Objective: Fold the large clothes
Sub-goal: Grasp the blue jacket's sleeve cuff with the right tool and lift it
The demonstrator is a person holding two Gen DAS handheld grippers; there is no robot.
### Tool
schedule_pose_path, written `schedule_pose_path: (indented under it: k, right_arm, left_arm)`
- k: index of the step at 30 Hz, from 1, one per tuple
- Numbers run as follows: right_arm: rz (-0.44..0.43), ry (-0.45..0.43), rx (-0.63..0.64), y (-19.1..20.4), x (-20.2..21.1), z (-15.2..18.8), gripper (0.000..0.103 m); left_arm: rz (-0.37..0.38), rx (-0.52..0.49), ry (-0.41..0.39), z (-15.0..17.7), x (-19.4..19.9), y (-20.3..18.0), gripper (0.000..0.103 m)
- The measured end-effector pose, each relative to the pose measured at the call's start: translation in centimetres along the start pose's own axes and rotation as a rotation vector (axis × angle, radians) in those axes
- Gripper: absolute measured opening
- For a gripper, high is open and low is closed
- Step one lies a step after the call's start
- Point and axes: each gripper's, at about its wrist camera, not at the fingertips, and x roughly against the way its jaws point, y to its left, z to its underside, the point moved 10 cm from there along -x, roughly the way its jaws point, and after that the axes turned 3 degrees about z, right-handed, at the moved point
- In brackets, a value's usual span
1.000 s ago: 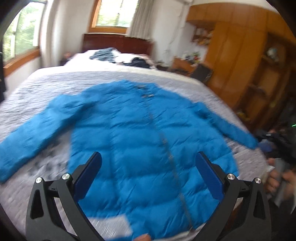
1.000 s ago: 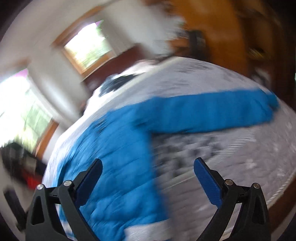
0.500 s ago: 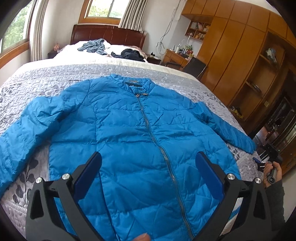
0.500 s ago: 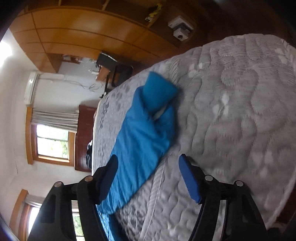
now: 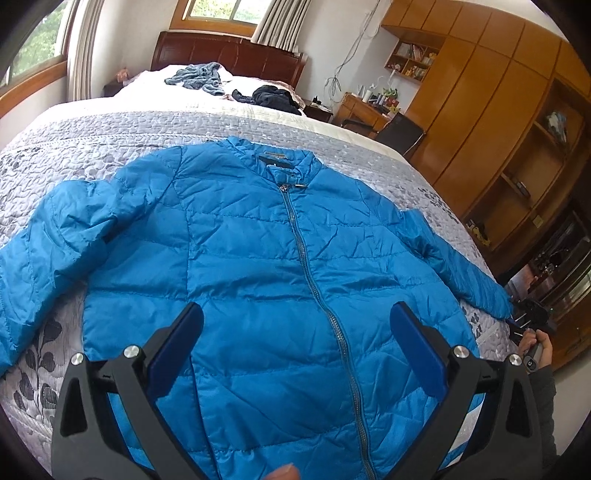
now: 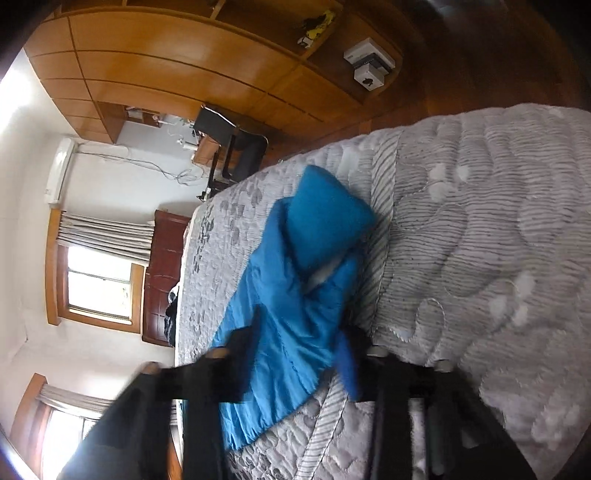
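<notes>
Item: blue puffer jacket, lying face up and spread flat on the bed's grey quilted bedspread, zipper running closed up the front, collar pointing toward the dark wooden headboard. Both sleeves are extending outward; the jacket's sleeve on the right of the left wrist view is reaching toward the bed's edge.

Left hand-held gripper: hovering above the lower front of the jacket, jaws spread wide, blue pads touching nothing, grasping nothing.

Right hand-held gripper: positioned at the sleeve cuff near the bed's edge, the camera rolled sideways. Its two fingers are sitting on either side of the sleeve fabric, blurred with motion; whether they are clenching the cloth or only straddling it cannot be told. In the left wrist view this gripper is showing at the far right by the sleeve's end, with the person's hand holding its handle.

Sleeve detail, right wrist view: a section of the sleeve is lying doubled over beyond the cuff.

Surroundings: grey-blue garment and dark garment lying heaped near the pillows; wooden wardrobe wall standing along one side; desk and black chair standing near the bed's far corner; curtained window above the headboard.
</notes>
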Motion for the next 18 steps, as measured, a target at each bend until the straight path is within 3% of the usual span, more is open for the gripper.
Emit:
schedule_pose_path:
  k: [3,7,13,18]
  right_arm:
    - [-0.006,-0.002,0.020,0.7,0.2,-0.2,0.010]
    - [-0.020,-0.033,0.091,3.5,1.7,-1.2,0.005]
    - [-0.054,-0.116,0.307,13.3,5.0,-0.9,0.004]
    - [-0.094,-0.148,0.485,22.4,6.5,2.0,0.004]
  left_arm:
    - [0.047,0.040,0.031,0.2,0.0,0.1,0.100]
    - [0.077,0.076,0.051,0.4,0.3,0.5,0.100]
    - [0.087,0.043,0.051,0.6,1.7,0.2,0.100]
    - [0.114,0.019,0.028,0.0,3.3,-0.4,0.100]
